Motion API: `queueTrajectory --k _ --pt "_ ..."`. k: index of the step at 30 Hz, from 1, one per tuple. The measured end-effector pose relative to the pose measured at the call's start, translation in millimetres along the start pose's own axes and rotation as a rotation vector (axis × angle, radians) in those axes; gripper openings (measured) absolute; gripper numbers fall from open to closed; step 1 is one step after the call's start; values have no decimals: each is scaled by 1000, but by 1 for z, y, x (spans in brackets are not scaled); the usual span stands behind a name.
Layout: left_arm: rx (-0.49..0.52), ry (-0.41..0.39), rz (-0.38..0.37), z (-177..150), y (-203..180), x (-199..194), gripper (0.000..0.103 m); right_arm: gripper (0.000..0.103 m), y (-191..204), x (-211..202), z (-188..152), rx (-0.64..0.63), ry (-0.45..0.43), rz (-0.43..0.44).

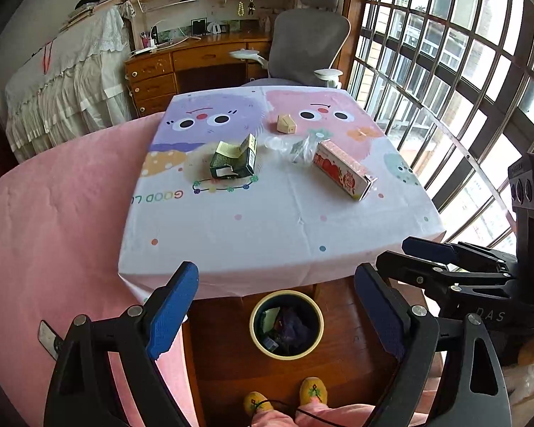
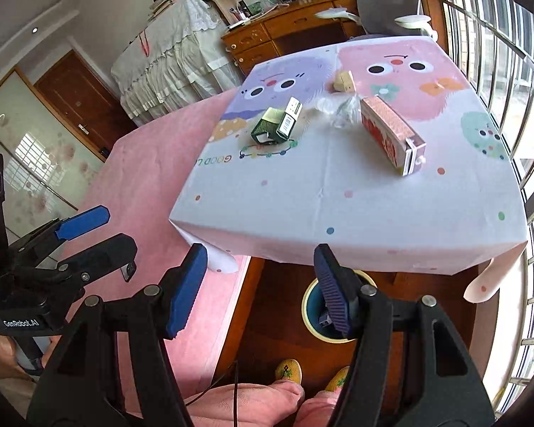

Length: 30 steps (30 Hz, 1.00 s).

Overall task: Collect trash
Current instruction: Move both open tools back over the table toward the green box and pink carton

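On the cartoon-print tablecloth (image 1: 267, 220) lie a torn dark green carton (image 1: 235, 159) (image 2: 277, 124), a long pink box (image 1: 343, 169) (image 2: 391, 135), crumpled clear plastic wrap (image 1: 295, 147) (image 2: 341, 108) and a small beige box (image 1: 286, 124) (image 2: 344, 81). A round bin (image 1: 286, 323) (image 2: 311, 316) stands on the floor below the table's near edge, with scraps inside. My left gripper (image 1: 277, 313) hangs open over the bin, empty. My right gripper (image 2: 260, 291) is open and empty too, near the table edge; one finger partly hides the bin.
A pink bedspread (image 1: 53, 231) runs along the table's left side. A barred window (image 1: 462, 89) is on the right. A grey office chair (image 1: 306, 46) and wooden desk (image 1: 195, 60) stand behind the table. The person's feet in yellow slippers (image 1: 284, 396) are beside the bin.
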<state>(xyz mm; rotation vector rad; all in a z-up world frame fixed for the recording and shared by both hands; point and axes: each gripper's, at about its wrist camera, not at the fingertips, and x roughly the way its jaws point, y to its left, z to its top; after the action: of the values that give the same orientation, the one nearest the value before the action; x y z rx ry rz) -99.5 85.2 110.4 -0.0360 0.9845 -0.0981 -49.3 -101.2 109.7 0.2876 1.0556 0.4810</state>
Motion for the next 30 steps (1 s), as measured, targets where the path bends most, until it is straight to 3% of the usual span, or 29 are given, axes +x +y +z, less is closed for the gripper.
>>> queueTrajectory --k 9,14,20,30 --pt "-54 14 32 29 -7 8 90 59 -30 -7 30 -17 -14 -45" --pt "-41 63 37 36 -3 41 90 59 -52 3 39 -10 -21 -73" --pt "-52 107 6 57 11 86 89 59 -75 31 65 -12 -5 -181" --pt "23 181 -1 156 43 208 89 59 -132 118 142 14 62 -368"
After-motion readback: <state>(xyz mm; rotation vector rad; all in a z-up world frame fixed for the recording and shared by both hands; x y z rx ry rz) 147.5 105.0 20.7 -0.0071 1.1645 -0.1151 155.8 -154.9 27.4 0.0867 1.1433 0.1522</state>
